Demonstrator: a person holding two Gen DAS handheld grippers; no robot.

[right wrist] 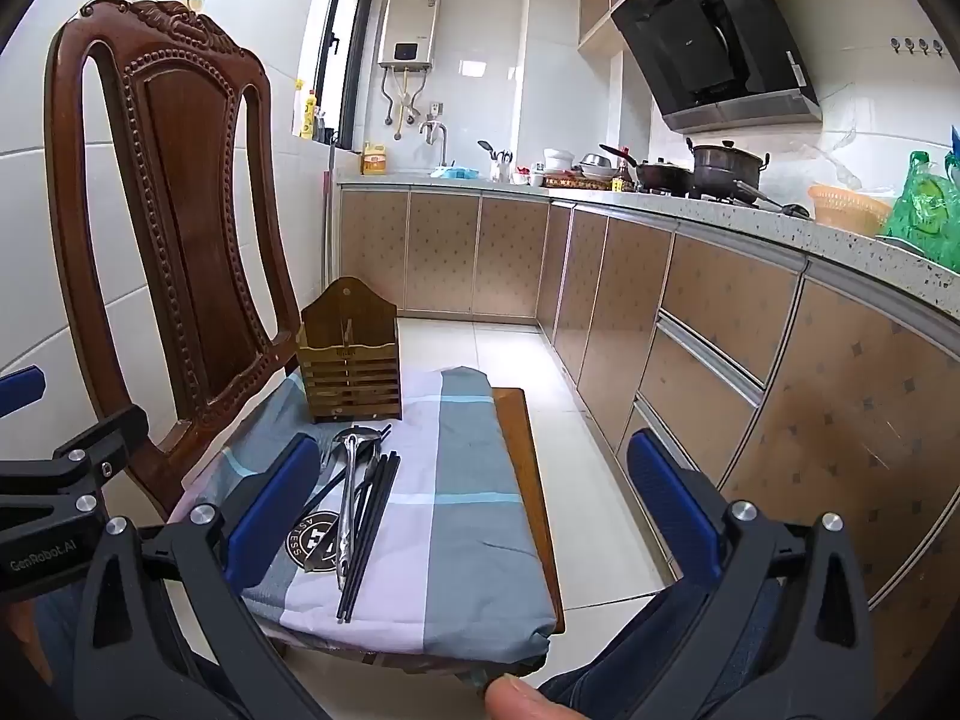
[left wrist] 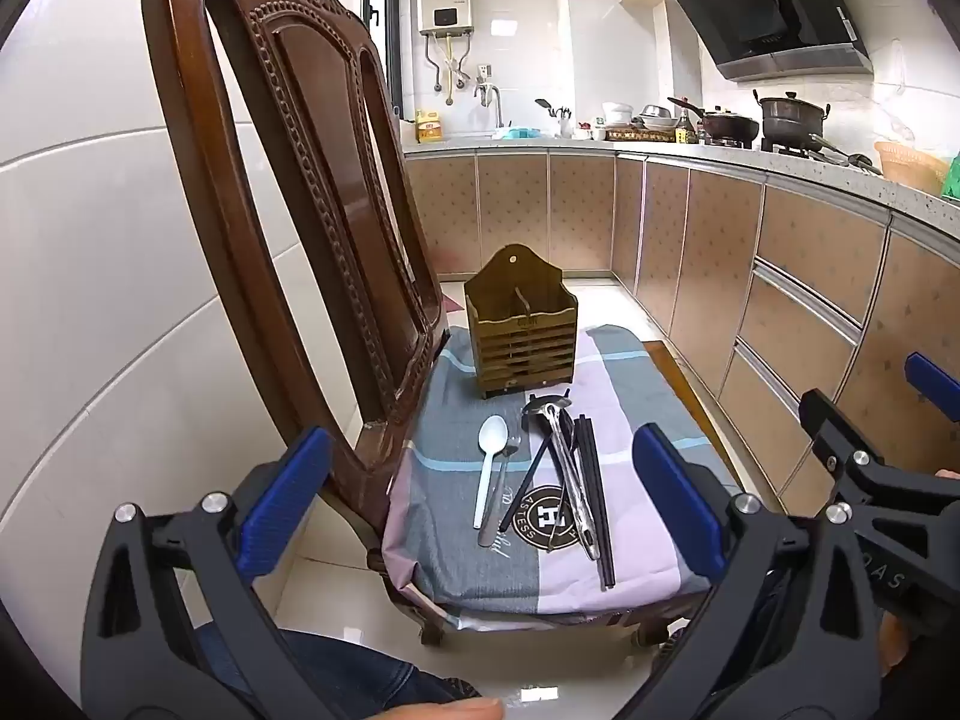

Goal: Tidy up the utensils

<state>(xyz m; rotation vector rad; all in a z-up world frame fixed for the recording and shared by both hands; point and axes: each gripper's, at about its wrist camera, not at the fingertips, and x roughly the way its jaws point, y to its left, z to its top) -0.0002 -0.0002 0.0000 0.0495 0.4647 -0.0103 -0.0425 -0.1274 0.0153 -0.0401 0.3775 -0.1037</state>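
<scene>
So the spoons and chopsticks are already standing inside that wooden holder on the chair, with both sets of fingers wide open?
Not quite: the holder looks empty. The spoons and chopsticks lie flat on the chair's cloth in front of it, as the left wrist view shows. Both sets of fingers are wide open.

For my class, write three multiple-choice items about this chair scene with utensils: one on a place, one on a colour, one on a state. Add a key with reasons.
1. Where does the brown slatted wooden utensil holder stand?
A. on the cushion, beyond the utensils
B. on the counter
C. on the floor

2. What colour is the plastic spoon?
A. red
B. white
C. green

3. How is the left gripper?
A. shut on chopsticks
B. shut, empty
C. open, empty

Key: 1 A, it sits on the checked seat cushion past the cutlery. 2 B, the spoon shows plain white. 3 C, its blue pads stand wide apart, holding nothing.
</scene>
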